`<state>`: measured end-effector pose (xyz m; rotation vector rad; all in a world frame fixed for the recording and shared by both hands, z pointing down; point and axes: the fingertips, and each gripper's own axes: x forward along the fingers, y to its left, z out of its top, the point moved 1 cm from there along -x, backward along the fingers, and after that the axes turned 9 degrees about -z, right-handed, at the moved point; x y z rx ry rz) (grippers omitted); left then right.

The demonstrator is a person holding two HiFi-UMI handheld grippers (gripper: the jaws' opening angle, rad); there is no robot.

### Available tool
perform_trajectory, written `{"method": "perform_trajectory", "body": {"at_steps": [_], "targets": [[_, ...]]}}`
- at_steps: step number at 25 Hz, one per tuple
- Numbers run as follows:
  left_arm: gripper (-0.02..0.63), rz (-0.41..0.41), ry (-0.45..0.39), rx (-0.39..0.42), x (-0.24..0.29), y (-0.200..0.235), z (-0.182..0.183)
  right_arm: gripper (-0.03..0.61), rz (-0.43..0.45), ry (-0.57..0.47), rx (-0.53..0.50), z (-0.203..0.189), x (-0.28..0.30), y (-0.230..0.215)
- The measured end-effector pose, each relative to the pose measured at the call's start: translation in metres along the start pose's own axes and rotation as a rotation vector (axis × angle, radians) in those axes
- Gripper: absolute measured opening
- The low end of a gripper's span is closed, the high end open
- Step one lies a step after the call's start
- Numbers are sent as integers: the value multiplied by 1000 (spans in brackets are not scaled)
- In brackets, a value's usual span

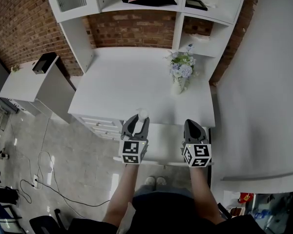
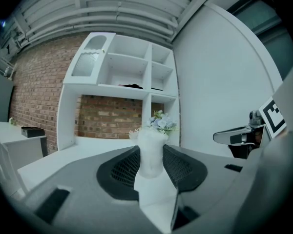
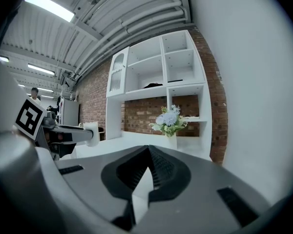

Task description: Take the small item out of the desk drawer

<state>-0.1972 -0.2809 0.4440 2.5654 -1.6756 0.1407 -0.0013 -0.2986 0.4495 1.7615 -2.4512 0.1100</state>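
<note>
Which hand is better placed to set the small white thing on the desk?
Left. The left hand-held gripper grips the small white item at the front of the desk; the right hand-held gripper is shut and empty.

Red brick wall (image 1: pixel 19 28) behind. White shelf unit (image 1: pixel 181 18) on white counter (image 1: pixel 127 87); flower vase (image 1: pixel 179 79) near its right end. Plain white wall (image 1: pixel 263 82) at right. Low white cabinet (image 1: pixel 24 84) at left. Pale glossy floor (image 1: pixel 83 165), black cable (image 1: pixel 44 182) trailing. Strip light (image 3: pixel 49 6) overhead.

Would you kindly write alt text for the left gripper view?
The left gripper holds a small white item upright between its jaws. Beyond are a white desk, flowers, white shelves and a brick wall; the right gripper is at right.
</note>
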Motion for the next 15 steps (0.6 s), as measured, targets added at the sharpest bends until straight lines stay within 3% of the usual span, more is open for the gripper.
{"method": "perform_trajectory", "body": {"at_steps": [15], "targets": [[147, 11, 15, -4, 5, 4, -5, -4, 5, 4, 1, -5, 7, -3]]}}
